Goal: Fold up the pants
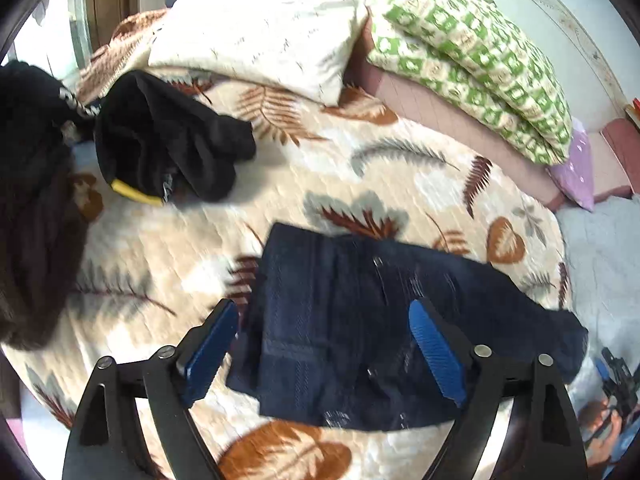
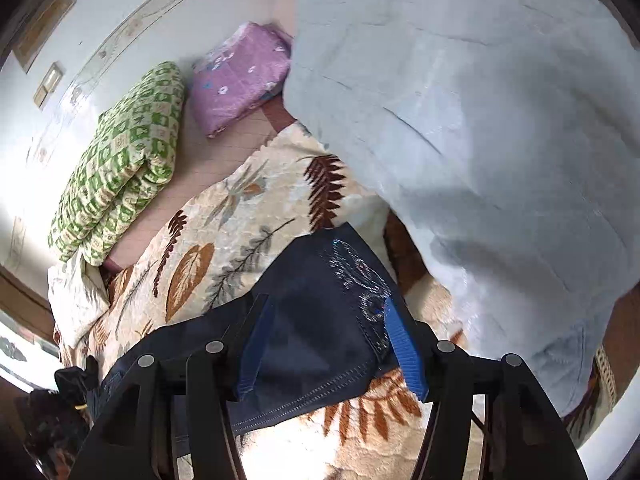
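Item: navy pants (image 1: 360, 320), folded, lower centre of frame, on leaf-print quilt (image 1: 360, 152). Your left gripper (image 1: 326, 352) and right gripper (image 2: 332, 344): both spread wide, gripping nothing.

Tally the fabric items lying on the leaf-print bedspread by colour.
Navy: 1, pants
Black: 1, garment
Dark brown: 1, garment
White: 1, pillow
Green check: 1, quilt
Purple: 1, bundle
Light blue: 1, blanket
Total: 7

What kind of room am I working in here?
Most likely a bedroom: the folded navy pants lie on a leaf-print quilted bedspread, with a folded green-checked quilt and a cream pillow by the wall.
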Tool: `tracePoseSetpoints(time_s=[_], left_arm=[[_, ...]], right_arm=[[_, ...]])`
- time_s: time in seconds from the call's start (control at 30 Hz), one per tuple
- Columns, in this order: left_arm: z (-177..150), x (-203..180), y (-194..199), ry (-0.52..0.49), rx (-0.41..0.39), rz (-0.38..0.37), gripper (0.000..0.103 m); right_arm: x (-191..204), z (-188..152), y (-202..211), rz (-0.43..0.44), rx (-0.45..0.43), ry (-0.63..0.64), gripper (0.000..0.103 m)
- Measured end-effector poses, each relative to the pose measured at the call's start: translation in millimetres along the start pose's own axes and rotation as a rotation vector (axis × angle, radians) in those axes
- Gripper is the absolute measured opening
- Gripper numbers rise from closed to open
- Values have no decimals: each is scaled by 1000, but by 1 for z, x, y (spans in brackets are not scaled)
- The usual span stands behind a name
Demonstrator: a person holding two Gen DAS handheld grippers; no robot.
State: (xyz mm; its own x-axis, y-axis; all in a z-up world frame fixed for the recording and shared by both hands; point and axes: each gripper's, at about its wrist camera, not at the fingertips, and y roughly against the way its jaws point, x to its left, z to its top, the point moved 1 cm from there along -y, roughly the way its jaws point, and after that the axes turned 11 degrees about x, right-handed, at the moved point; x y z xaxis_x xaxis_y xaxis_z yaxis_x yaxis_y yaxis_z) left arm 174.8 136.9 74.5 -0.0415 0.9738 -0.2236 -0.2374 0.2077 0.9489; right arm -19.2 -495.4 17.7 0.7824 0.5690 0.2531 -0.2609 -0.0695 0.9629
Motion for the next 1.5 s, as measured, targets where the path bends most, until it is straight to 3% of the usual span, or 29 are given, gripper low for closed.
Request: tracePoseSetpoints(time_s=[0.07, 0.2, 0.3, 0.47, 0.5, 0.57, 0.63, 0.77, 0.83, 0.87, 0.93, 1.07, 1.13, 1.23, 1.3, 1.43, 1.5], left_arm=[[24, 8, -12, 16, 44, -1, 89], [47, 16, -65, 56, 241, -80, 88], [59, 15, -95, 23, 277, -35, 88], [60, 6, -126, 24, 326, -159, 86], [62, 4, -129, 25, 325, -185, 82], [60, 2, -140, 13, 319, -193, 53], [56, 3, -147, 5, 339, -204, 45], [48, 9, -140, -45, 329, -204, 46], [45, 13, -121, -69, 308, -190, 53], [44, 14, -110, -84, 289, -188, 62], [43, 19, -92, -103, 244, -178, 73], [55, 16, -65, -143, 183, -186, 76], [66, 1, -57, -182, 166, -191, 81], [86, -44, -62, -321, 200, -167, 86], [94, -85, -80, -487, 266, -115, 86], [90, -153, -118, -816, 303, 99, 86], [80, -174, -133, -959, 318, 164, 86]], right_arm=[[10, 12, -10, 1, 21, 18, 60], [19, 34, -43, -7, 91, 22, 60], [24, 47, -66, 2, 119, 9, 60], [102, 42, -99, 157, 202, 208, 60], [126, 37, -109, 191, 233, 259, 60], [176, 23, -132, 222, 279, 364, 60], [224, 7, -158, 221, 323, 469, 60], [301, -20, -207, 167, 380, 656, 55], [323, -29, -224, 119, 381, 719, 55], [330, -35, -232, 99, 396, 746, 55], [337, -50, -244, 75, 464, 824, 43], [339, -93, -238, 87, 553, 1047, 40], [336, -98, -233, 80, 558, 1076, 41], [334, -81, -227, 115, 549, 1002, 41], [333, -65, -226, 125, 527, 940, 42], [336, -49, -238, 134, 545, 893, 43], [341, -52, -246, 119, 555, 929, 43]])
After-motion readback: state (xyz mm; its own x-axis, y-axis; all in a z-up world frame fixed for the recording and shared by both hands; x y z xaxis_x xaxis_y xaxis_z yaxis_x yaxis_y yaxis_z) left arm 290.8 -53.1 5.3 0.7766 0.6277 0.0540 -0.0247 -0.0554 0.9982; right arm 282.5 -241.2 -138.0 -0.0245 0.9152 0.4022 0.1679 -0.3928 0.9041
